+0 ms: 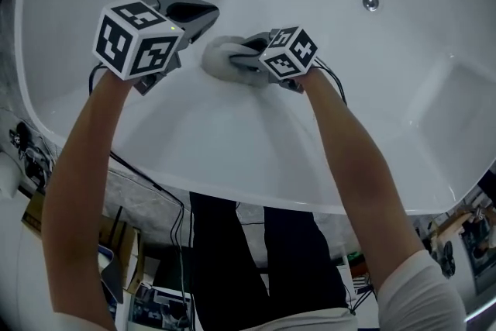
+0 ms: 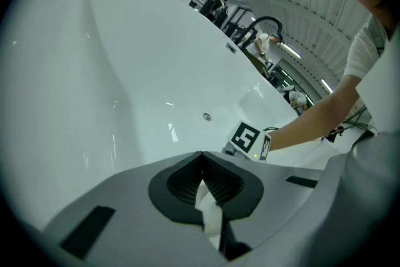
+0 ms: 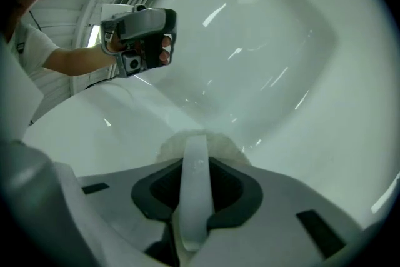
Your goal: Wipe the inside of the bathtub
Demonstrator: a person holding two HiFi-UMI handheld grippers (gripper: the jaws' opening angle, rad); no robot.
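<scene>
While the right hand-held gripper (image 1: 237, 56) is clamped on the wiping pad (image 1: 218, 58), the pad sits straight ahead of its jaw tips, pressed to the sloping inner wall of the bathtub (image 1: 325, 112), in the left half of the basin as the head view shows it. In the right gripper view the jaws are closed on a pale strap (image 3: 192, 197) that runs lengthwise between them, along the gripper's own line. The fluffy body of the pad shows just past the tips on both sides of it. So the pad faces the wall and the long axis of the hold points into the tub. A wiping stroke, I judge, would be a sweep of the whole right arm across the slope. Open white surface lies to the right and further in, toward the round metal fitting (image 1: 370, 1), which is well apart from the pad. The left hand-held gripper (image 1: 203, 13) hangs just beside the pad, on its left and a little higher in the head view; whether it touches the wall cannot be told. Its jaws are together, pinching a small white scrap (image 2: 211, 212) of cloth or paper. The right arm holds the working tool, and a stroke to the left could bump the other gripper
</scene>
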